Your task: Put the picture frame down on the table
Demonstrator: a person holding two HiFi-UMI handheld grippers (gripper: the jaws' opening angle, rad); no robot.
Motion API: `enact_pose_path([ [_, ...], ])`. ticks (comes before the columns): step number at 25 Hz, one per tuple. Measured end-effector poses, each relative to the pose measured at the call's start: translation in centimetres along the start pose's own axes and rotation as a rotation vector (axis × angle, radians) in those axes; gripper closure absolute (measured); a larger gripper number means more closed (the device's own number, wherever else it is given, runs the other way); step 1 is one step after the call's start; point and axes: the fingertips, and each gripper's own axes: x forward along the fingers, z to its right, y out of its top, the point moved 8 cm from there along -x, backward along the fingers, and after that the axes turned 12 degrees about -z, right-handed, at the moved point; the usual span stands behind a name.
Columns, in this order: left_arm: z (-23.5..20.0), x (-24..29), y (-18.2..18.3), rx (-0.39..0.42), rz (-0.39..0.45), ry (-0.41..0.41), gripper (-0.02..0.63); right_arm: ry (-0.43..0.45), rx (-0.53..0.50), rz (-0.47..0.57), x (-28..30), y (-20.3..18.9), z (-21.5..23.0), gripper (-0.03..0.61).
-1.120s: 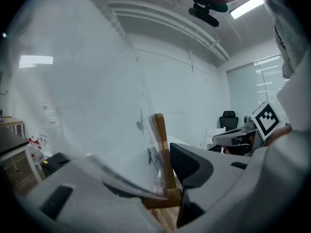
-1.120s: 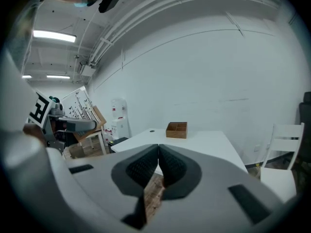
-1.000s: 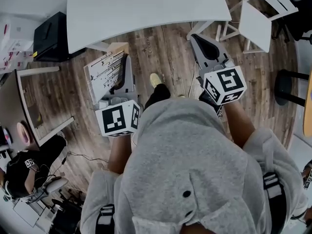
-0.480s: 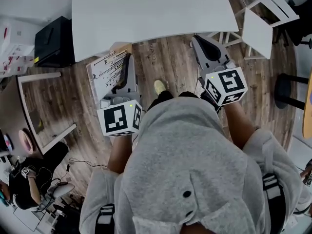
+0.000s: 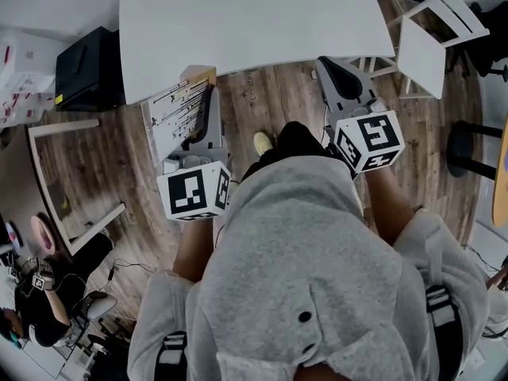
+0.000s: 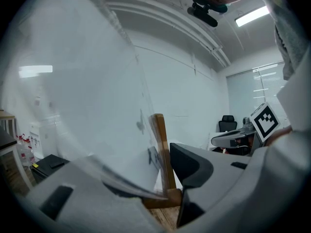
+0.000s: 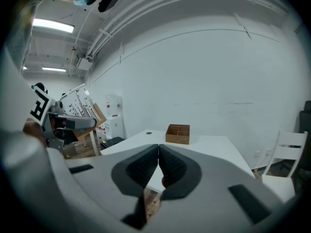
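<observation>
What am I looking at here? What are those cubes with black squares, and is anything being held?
A person holds a two-jaw gripper in each hand; the marker cubes are part of them. One picture looks down from a camera on the person's head; the other two cameras ride on the grippers. The left gripper clamps a wooden picture frame in its jaws. The right gripper is empty, jaws shut. Ahead stands a white table with a small wooden box on it.

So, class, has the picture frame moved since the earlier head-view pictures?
Yes. The picture frame has come closer to the white table; its top corner now reaches the table's near edge.
</observation>
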Motion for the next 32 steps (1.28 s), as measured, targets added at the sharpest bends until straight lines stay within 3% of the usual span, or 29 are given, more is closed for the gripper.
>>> enact_pose_path([
  [15, -0.3, 0.6, -0.2, -0.02, 0.01, 0.005, 0.423, -0.015, -0.021, 0.002, 0.7, 0.4, 0.5, 0.552],
  [32, -1.6, 6.8, 2.1, 0.001, -0.009, -0.016, 0.423, -0.056, 0.003, 0.005, 4.5, 2.4, 4.5, 0.552],
])
